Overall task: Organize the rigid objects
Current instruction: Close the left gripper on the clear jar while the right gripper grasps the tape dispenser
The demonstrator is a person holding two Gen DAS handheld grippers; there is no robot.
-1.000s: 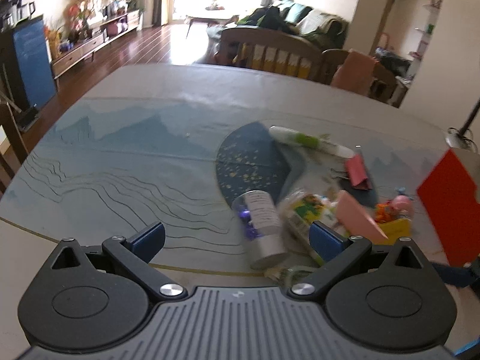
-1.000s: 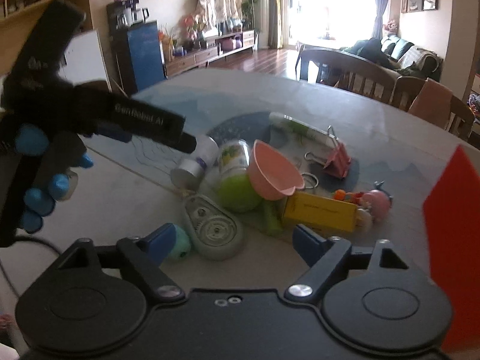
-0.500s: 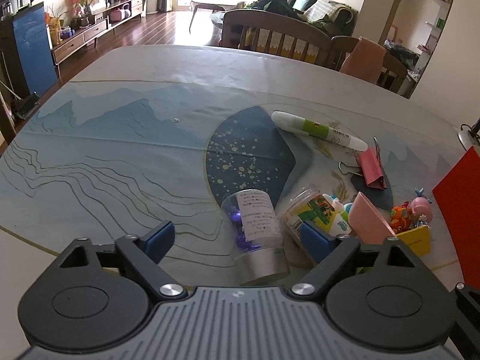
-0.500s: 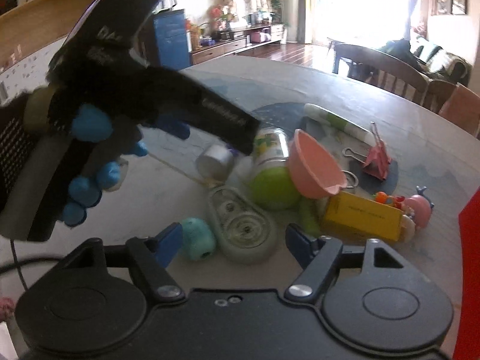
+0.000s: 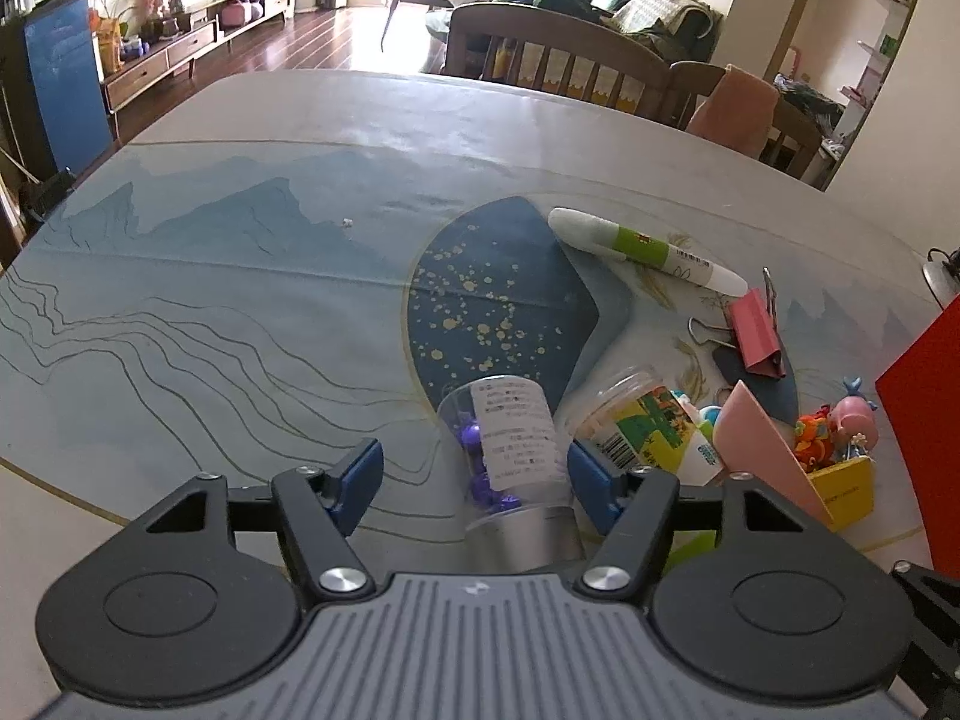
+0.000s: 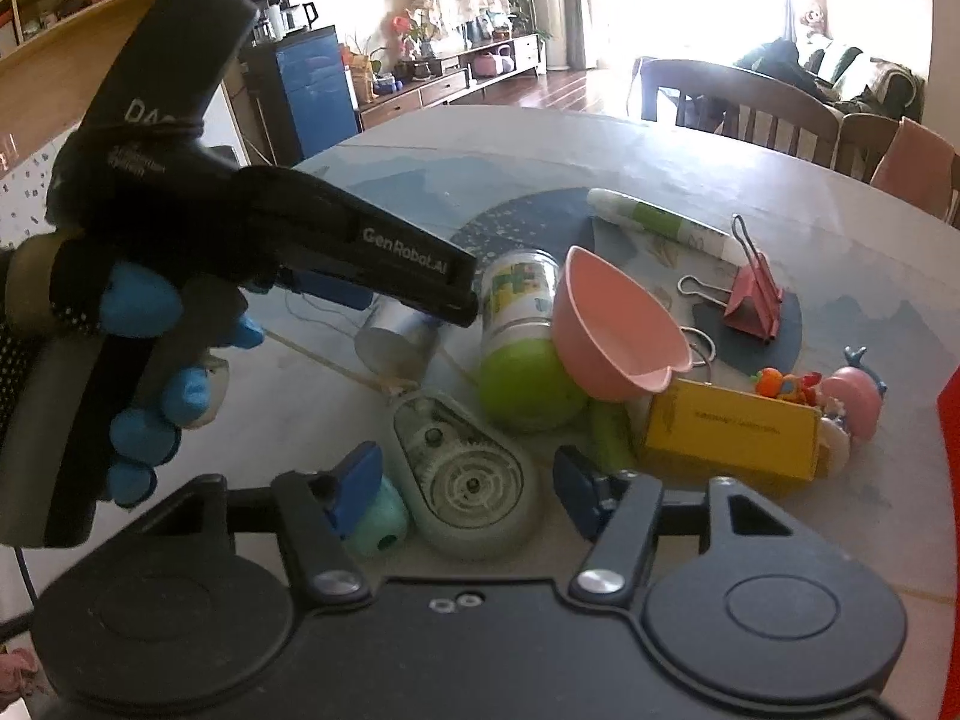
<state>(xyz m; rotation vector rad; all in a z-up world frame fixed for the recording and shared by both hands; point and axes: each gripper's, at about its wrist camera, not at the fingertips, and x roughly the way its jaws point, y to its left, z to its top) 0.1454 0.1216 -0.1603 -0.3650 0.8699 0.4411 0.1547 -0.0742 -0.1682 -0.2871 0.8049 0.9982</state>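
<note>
Between the left gripper (image 5: 471,483) pads lies the clear pin jar (image 5: 510,450), on its side w/ silver cap nearest the tongs; jaws have just been closing, right pad touching, left one still apart. Center on the label before squeezing. Right gripper (image 6: 468,495) is closing round the tape dispenser (image 6: 465,477), no pinch yet. Count: 2 jars, 1 marker (image 5: 645,246), 1 binder clip (image 5: 753,336).

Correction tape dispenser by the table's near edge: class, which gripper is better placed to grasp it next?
Right. The right gripper already straddles the correction tape dispenser, whereas the left gripper is around the clear pushpin jar.
</note>
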